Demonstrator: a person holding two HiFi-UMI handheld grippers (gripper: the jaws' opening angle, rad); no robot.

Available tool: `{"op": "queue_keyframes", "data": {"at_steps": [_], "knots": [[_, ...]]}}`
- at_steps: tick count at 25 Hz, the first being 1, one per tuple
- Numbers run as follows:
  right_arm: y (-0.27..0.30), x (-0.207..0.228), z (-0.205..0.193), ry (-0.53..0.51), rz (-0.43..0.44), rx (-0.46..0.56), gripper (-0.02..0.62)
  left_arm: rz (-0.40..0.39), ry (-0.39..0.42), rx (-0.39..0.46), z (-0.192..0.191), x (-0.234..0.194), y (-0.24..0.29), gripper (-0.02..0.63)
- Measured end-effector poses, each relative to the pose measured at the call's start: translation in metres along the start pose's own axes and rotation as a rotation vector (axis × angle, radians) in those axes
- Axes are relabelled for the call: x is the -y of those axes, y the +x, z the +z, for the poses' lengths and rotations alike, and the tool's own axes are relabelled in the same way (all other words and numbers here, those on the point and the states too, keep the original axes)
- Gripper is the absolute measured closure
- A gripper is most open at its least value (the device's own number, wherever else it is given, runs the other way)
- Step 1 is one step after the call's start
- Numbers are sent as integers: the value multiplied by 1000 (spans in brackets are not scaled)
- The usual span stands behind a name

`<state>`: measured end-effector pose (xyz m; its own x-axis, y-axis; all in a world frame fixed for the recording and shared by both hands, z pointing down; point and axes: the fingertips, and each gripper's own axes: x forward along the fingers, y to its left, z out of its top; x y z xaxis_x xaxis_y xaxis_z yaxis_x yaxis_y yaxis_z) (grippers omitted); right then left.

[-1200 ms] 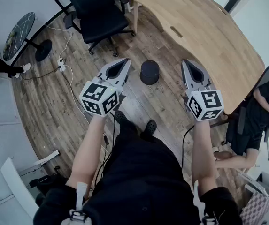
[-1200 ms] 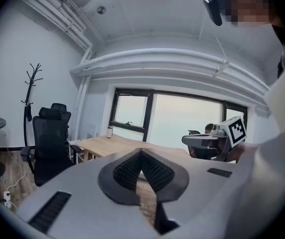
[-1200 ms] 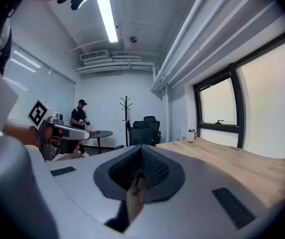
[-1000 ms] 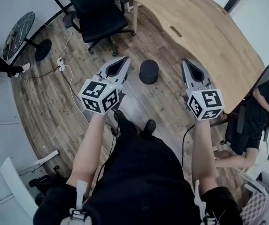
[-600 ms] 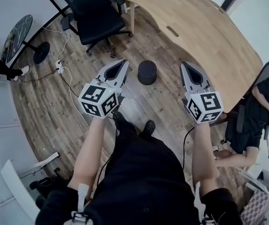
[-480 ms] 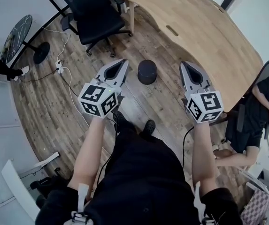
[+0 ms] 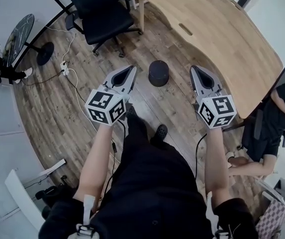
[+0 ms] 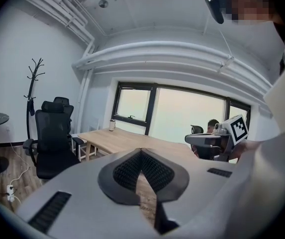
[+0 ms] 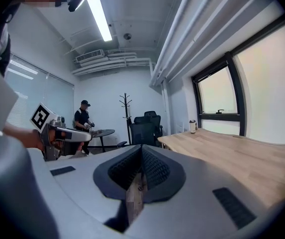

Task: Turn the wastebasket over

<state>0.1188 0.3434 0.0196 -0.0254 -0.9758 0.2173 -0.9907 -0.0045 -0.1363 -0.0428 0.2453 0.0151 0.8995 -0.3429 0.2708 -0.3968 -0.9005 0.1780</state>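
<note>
Left gripper (image 7: 131, 68) and right gripper (image 7: 196, 69) are held forward, jaws closed, empty; one wastebasket (image 7: 158, 73) is seen between them.

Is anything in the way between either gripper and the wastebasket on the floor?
Nothing visible. The wastebasket stands alone on bare wooden floor, ahead of and between the left gripper and right gripper, both shut and empty. The office chair and desk lie beyond it.

Right gripper (image 9: 141, 146) fingers together, wooden desk (image 9: 241, 158) right, office chair (image 9: 144, 127) beyond
</note>
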Motion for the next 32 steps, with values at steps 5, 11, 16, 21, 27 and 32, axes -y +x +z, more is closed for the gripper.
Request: {"op": "queue_keyframes", "data": {"at_steps": [5,11,16,21,27,32], "knots": [[25,7,-13,10,-34,-49,563,-3,-34,-33,-15,-30,12,591],[75,8,-17,29,-95,-89,563,-45,-59,-60,-19,-84,33,591],[130,5,-19,45,-126,-133,563,-91,-86,-90,-17,-140,62,591],[179,-6,-43,53,-154,-214,563,-136,-129,-129,-28,-189,80,591],[204,-14,-97,73,-176,-326,563,-180,-152,-203,-63,-217,98,591],[216,-17,-139,84,-162,-410,562,-184,-127,-274,-102,-222,108,591]]}}
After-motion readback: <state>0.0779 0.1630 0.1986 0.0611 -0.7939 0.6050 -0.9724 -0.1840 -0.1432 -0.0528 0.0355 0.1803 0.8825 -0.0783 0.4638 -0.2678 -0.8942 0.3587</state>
